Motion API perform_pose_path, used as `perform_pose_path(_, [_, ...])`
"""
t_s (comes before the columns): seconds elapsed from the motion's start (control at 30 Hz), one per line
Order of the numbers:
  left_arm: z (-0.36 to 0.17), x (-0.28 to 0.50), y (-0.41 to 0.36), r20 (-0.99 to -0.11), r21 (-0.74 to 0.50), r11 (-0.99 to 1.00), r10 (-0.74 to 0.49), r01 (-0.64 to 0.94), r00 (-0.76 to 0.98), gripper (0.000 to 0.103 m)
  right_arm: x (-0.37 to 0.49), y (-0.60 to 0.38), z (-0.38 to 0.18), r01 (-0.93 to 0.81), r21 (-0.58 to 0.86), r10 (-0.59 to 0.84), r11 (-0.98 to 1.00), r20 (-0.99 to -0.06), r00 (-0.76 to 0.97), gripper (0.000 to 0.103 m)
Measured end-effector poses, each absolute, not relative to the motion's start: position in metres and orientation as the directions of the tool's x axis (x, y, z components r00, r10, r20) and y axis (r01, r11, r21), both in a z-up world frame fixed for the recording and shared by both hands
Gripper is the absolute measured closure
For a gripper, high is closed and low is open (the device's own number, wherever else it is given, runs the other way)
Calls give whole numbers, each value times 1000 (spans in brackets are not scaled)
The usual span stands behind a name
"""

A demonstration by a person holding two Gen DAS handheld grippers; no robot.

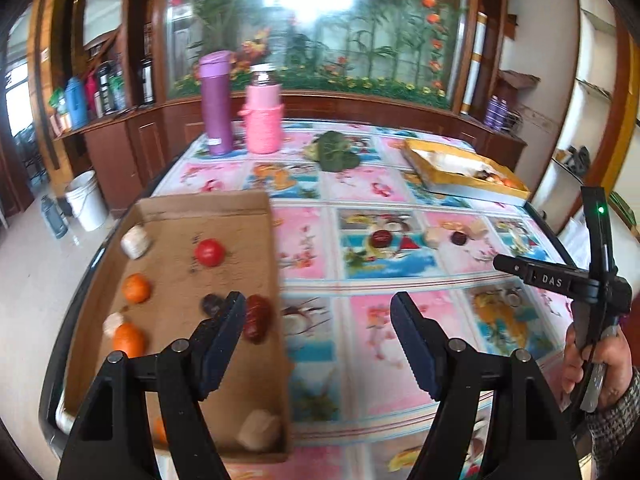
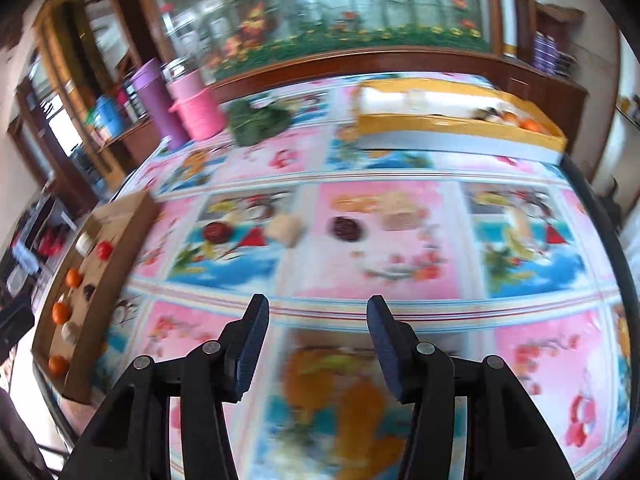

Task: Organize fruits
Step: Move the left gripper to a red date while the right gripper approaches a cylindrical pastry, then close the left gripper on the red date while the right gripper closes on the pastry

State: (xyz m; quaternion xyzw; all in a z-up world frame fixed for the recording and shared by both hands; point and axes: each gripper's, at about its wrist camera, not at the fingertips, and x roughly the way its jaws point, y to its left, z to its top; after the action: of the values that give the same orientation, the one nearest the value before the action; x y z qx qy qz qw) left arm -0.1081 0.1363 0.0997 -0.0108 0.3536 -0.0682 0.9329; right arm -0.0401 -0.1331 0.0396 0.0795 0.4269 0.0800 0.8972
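Your left claw (image 1: 318,312) is spread wide and holds nothing; it hangs over the right edge of the cardboard tray (image 1: 208,206). Your right claw (image 2: 318,316) is parted about as wide, also holding nothing, above bare patterned cloth on the counter (image 2: 532,240); that view is motion-blurred.

Tray holds: 1 red tomato (image 1: 209,252), 2 oranges visible in full, several pale lumps, and a dark red date (image 1: 256,323) just beside your left claw's left finger.

Still loose on the counter: 1 dark red round fruit (image 2: 216,231), 1 darker wrinkled fruit (image 2: 347,228), and pale pieces (image 2: 289,229) between and beside them. A yellow tray (image 2: 460,126) sits at the far edge.

Key relation: the loose fruits lie ahead of the right claw, the wrinkled one almost dead ahead, the red one ahead-left. From the left claw they lie ahead-right, well apart. Judgement: your right hand is nearer. Both look roundish; no long axis can be read through the blur.
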Motion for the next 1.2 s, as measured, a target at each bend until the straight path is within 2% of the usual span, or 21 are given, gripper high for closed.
perform_pose_path(0.13, [100, -86, 98, -657, -61, 980, -181, 188, 732, 27, -36, -168, 44, -6, 208, 162, 978, -746, 646, 48])
perform_pose_path(0.3, [87, -44, 66, -691, -114, 970, -232, 214, 685, 27, -22, -179, 41, 21, 220, 153, 975, -744, 650, 48])
perform_pose_path(0.57, [50, 29, 67, -740, -227, 969, -239, 102, 628, 28, 24, -175, 29, 46, 223, 141, 974, -750, 646, 49])
perform_pose_path(0.6, [44, 36, 70, -748, -242, 967, -240, 81, 619, 30, 31, -175, 26, 51, 229, 143, 972, -751, 645, 49])
perform_pose_path(0.67, [35, 46, 73, -761, -249, 966, -235, 62, 605, 45, 41, -175, 20, 56, 243, 152, 968, -754, 639, 49])
perform_pose_path(0.7, [32, 49, 73, -764, -246, 967, -233, 62, 602, 47, 45, -175, 17, 56, 247, 156, 967, -754, 638, 49])
perform_pose_path(1.13, [9, 62, 55, -758, -168, 976, -219, 140, 614, 47, 58, -164, 4, 3, 158, 120, 987, -759, 639, 51])
perform_pose_path(1.2, [10, 61, 53, -757, -164, 975, -224, 152, 614, 65, 57, -163, 4, 1, 153, 116, 988, -760, 640, 60])
